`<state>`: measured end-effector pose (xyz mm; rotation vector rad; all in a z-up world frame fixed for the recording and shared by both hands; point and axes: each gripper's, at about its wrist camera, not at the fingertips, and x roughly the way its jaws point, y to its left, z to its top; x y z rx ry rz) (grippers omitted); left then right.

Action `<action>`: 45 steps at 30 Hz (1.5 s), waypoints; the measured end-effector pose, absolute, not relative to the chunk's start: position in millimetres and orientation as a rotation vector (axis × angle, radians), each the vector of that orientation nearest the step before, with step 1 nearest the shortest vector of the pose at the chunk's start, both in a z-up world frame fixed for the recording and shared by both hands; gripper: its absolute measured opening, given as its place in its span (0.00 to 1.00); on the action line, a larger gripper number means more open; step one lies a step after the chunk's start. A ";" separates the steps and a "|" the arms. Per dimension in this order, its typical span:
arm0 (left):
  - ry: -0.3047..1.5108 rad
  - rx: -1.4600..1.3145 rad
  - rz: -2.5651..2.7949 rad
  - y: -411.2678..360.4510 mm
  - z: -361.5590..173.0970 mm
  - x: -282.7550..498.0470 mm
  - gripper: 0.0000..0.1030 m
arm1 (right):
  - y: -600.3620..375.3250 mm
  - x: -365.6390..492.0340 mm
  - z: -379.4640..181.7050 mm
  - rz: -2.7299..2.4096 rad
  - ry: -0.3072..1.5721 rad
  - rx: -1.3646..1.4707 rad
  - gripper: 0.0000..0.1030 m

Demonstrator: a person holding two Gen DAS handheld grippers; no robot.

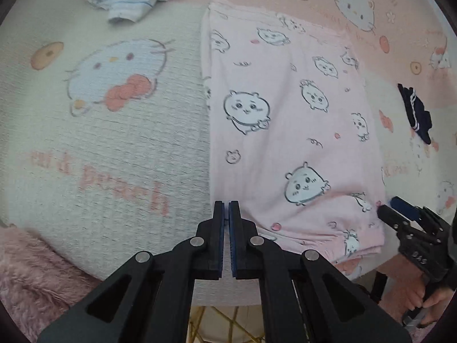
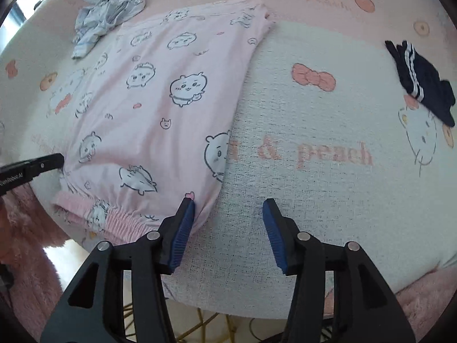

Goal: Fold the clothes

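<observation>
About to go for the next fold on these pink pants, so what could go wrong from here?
1. The left gripper has shut jaws beside the pink cartoon-print pants, not on them; lifting now may raise one side only.
2. The right gripper is open at the pants' edge, mostly over the white-and-pink printed blanket, and could pinch that instead.
3. The elastic waistband lies near the surface's edge and may slip off.
</observation>
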<state>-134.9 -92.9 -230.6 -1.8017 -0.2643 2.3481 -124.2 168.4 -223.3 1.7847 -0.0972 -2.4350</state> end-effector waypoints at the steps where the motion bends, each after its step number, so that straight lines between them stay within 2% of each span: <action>1: -0.305 -1.749 2.302 -87.1 -226.9 -135.7 0.04 | 167.5 -125.4 -218.1 -2.451 -0.112 1.746 0.48; 2: -0.343 -1.695 2.256 -81.2 -223.2 -136.6 0.04 | 166.1 -126.7 -212.6 -2.468 -0.124 1.706 0.49; 5: -0.172 -1.705 2.196 -49.5 -230.5 -133.4 0.04 | 142.9 -126.5 -207.1 -2.404 -0.078 1.636 0.48; 7: -0.051 -1.788 2.177 -41.7 -247.4 -130.8 0.04 | 130.1 -122.5 -225.4 -2.326 0.030 1.767 0.48; 9: -0.071 -1.841 2.141 -48.7 -245.2 -131.2 0.04 | 132.9 -113.6 -227.7 -2.332 0.038 1.788 0.49; 12: -0.073 -1.886 2.151 -61.6 -233.6 -130.1 0.05 | 148.2 -114.9 -222.2 -2.250 -0.128 1.894 0.50; 16: -0.149 -1.753 2.207 -73.4 -209.5 -149.7 0.06 | 156.7 -127.6 -195.5 -2.325 -0.082 1.824 0.50; 18: -0.112 -1.670 2.273 -69.9 -202.5 -167.4 0.12 | 154.6 -146.2 -181.3 -2.388 -0.035 1.743 0.50; 20: -0.087 -1.589 2.296 -63.0 -204.9 -184.0 0.43 | 147.7 -168.6 -175.0 -2.431 0.008 1.663 0.50; 22: -0.064 -1.527 2.274 -55.4 -210.1 -201.3 0.49 | 138.2 -193.1 -180.3 -2.442 0.068 1.608 0.50; 23: -0.011 -1.530 2.236 -47.4 -216.0 -205.2 0.49 | 130.5 -201.4 -188.2 -2.427 0.127 1.596 0.50; 26: 0.344 -1.565 2.169 -16.8 -236.8 -199.0 0.49 | 120.2 -200.1 -226.5 -2.312 0.413 1.647 0.50; 28: 0.492 -1.577 2.105 -22.4 -238.5 -197.0 0.51 | 134.2 -190.0 -226.2 -2.288 0.439 1.601 0.53; 29: 0.527 -1.612 2.069 -31.6 -238.3 -197.1 0.51 | 146.2 -189.3 -226.3 -2.261 0.414 1.644 0.57; 32: 0.532 -1.679 2.064 -64.4 -230.1 -203.7 0.51 | 183.3 -187.5 -222.9 -2.240 0.312 1.747 0.57; 34: 0.448 -1.597 2.104 -69.2 -219.8 -208.2 0.49 | 185.3 -187.6 -217.4 -2.311 0.360 1.729 0.55; 36: 0.380 -1.522 2.092 -57.2 -217.1 -209.2 0.49 | 166.2 -188.5 -211.8 -2.309 0.329 1.642 0.55; 39: 0.532 -1.504 1.992 -27.6 -237.4 -197.6 0.49 | 125.0 -181.0 -216.4 -2.225 0.333 1.532 0.53; 41: 0.688 -1.448 1.964 -29.3 -238.0 -180.4 0.51 | 114.7 -169.5 -227.9 -2.151 0.453 1.525 0.52; 43: 0.727 -1.505 1.923 -48.3 -234.2 -179.8 0.55 | 117.0 -156.0 -233.6 -2.112 0.569 1.490 0.53; 45: 0.771 -1.579 1.926 -72.5 -232.4 -182.8 0.57 | 139.9 -153.5 -235.7 -2.068 0.557 1.573 0.56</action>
